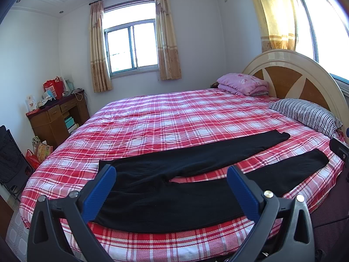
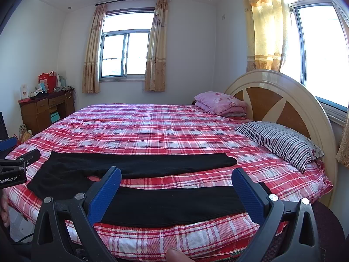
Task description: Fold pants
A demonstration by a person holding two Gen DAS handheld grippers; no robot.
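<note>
Two legs of the black, soft knit pants (image 1: 174,181) lie spread flat on the near part of the red-and-white plaid bedspread (image 1: 165,118), and we record them as unfolded, with a strip of plaid showing between the legs. The garment's long axis runs left to right along the near edge of the bed: waist at the left, cuffs at the right toward the striped grey-and-white pillow (image 2: 281,144).

We find the left gripper (image 1: 171,187) wide open and empty, its blue-padded fingers (image 1: 100,194) hovering above the waist and crotch end, clear of the cloth. The right gripper (image 2: 176,190) is likewise wide open and holds nothing; it hovers over the near leg, which crosses between its fingers from left to right, its cuff hidden behind the right-hand finger.

Our judgement: the left gripper is nearer the waist and the right gripper nearer the cuffs. Whichever fold comes first, near leg over far leg or cuffs toward waist, each gripper would have to descend and pinch the near edge that lies just forward of and below its fingertips.
</note>
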